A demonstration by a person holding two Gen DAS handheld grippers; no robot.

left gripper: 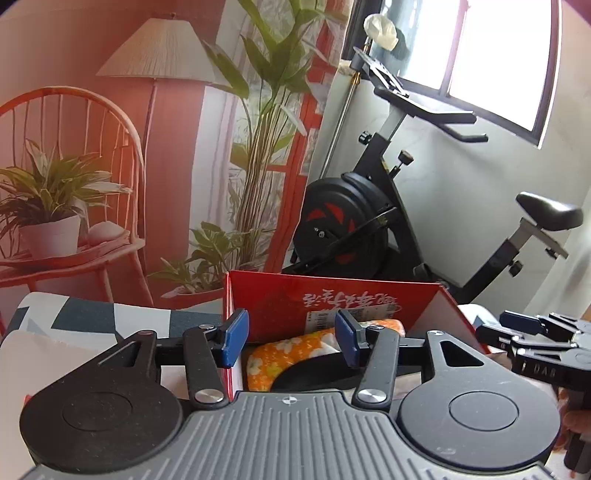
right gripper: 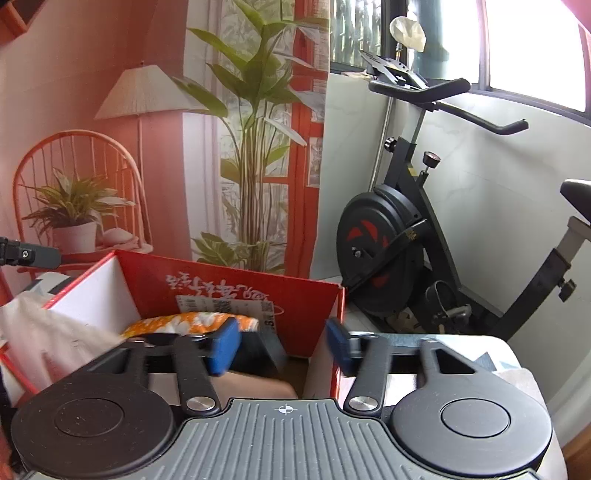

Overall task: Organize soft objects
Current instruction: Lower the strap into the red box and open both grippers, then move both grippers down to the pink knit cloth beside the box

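- An exercise bike (right gripper: 399, 236) stands against the pale wall under the window, black with red flywheel marks, behind and to the right of the box; a whitish bag (right gripper: 408, 32) hangs on a rod above its handlebars.
- A printed backdrop (left gripper: 110, 147) showing a lamp, a chair and potted plants fills the left of both views.
- The table (right gripper: 513, 354), covered in a dark-and-white geometric cloth, carries the box; its far right corner shows in the right wrist view.
- A red cardboard box (left gripper: 332, 295) sits open-topped near the table's far edge. Its inner back wall bears white Chinese script seen upside down, which I cannot read, and a white barcode sticker (right gripper: 225, 306).
- A white cloth (right gripper: 48, 339) drapes over the box's left wall.
- The task's soft object, an orange floral cloth item (left gripper: 284, 354), lies inside the box against the back wall, beside a black object (left gripper: 314, 373).
- The left gripper (left gripper: 291, 341) hovers at the box's left wall, jaws wide apart, holding nothing.
- The right gripper (right gripper: 282, 345) straddles the box's right wall, jaws wide apart and holding nothing; its side reads "DAB".
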